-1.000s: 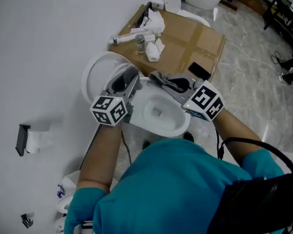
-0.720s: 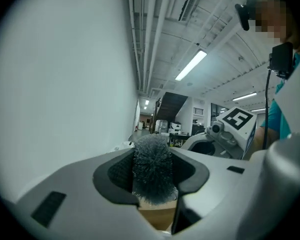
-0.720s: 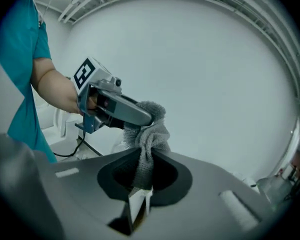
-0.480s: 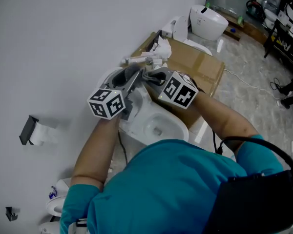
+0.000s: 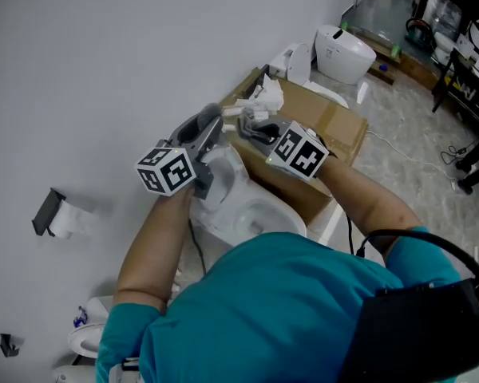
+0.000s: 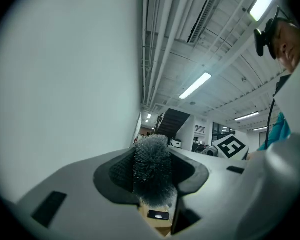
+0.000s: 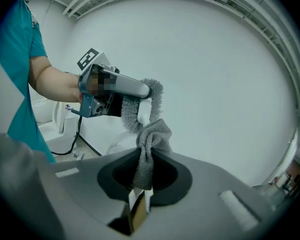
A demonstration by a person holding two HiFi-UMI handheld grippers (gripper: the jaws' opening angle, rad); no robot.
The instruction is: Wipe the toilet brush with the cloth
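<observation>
The right gripper point(image 7: 144, 183) pinches a grey cloth point(image 7: 152, 134), and the cloth's bunched top lies against the toilet brush point(image 7: 140, 106). The left gripper point(image 6: 153, 184) is clamped on that brush's bristle head, holding it up by the wall above the toilet point(image 5: 259, 206). Whether its pads bite bristles or the core is hard to tell. A good wipe likely needs a firm left hold while the cloth drags along bristles and white core, with the brush turned between strokes. No brand or writing is readable; the marker cubes point(image 5: 169, 170) show only square patterns.

Grey marbled floor point(image 5: 415, 158) carries toilet point(image 5: 247, 214), cardboard box point(image 5: 335, 122), second toilet point(image 5: 343, 54); white crumpled wads point(image 5: 267, 96) atop box.
</observation>
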